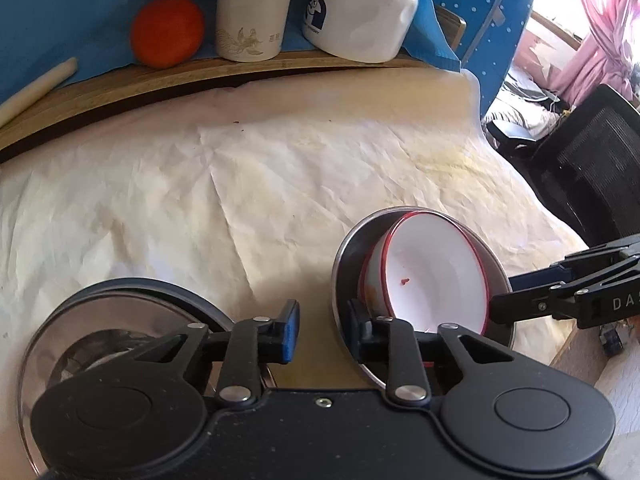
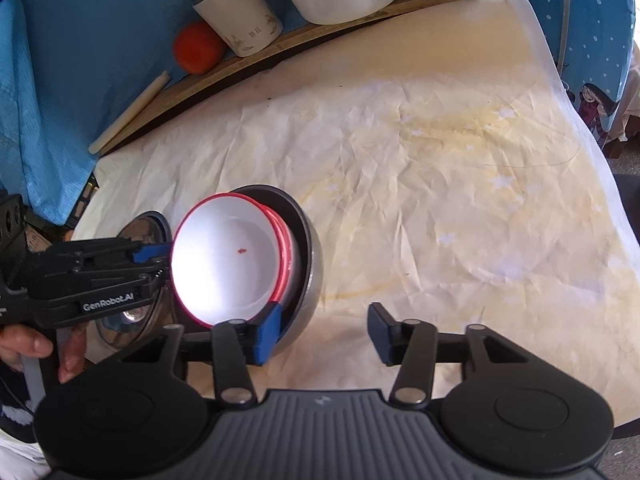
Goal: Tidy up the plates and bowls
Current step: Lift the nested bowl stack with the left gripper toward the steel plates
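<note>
Two red-rimmed white bowls (image 2: 224, 264) were seen tilted inside a steel bowl (image 2: 308, 280) between both tools; left gripper (image 1: 324, 330) and right gripper (image 2: 324, 334) were parted, nothing clamped.

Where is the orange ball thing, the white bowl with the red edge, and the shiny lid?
orange (image 1: 167, 31): left wrist view, on its front.
white bowl (image 2: 224, 264): right wrist view, inside bottom.
glass lid (image 1: 80, 332): left wrist view, on its shiny top.
</note>
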The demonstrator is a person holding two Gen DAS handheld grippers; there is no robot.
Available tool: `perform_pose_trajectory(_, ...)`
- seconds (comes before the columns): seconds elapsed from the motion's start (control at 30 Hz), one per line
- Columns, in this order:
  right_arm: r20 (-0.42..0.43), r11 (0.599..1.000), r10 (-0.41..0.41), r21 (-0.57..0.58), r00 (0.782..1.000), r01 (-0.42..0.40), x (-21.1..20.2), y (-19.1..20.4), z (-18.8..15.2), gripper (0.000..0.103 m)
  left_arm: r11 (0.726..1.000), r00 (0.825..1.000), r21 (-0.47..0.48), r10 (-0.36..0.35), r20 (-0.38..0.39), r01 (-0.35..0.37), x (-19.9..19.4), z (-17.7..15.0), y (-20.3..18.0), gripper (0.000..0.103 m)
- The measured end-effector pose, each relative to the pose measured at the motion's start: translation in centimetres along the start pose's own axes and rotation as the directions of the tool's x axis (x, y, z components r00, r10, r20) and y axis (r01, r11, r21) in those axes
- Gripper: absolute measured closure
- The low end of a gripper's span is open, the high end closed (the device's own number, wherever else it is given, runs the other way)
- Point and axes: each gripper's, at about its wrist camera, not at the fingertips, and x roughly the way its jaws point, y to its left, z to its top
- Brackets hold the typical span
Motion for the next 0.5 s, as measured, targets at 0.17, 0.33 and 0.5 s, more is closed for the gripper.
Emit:
perform_pose_trajectory(0.17,0.007,1.000,-0.026,0.007,1.000,0.026,-0.2,1.0,0.0,0.066,1.000,1.000,0.018,0.016,0.011,-0.016,-0.1,-0.2,-0.9,0.089)
perform_pose_trajectory(0.33,0.007,0.993,-0.121,-0.006,0.993,0.121,-0.2,2.9,0.0,0.069,0.998,0.999,0.045,0.043,0.018,-0.044,-0.1,-0.3,-1.5,0.094)
perform_pose_trajectory(0.5,-0.008,0.971,-0.230,-0.072,0.973,0.229,0.4,4.9,0.4,0.067,0.998,0.998,0.041,0.050,0.024,-0.051,-0.2,-0.4,-1.6,0.094)
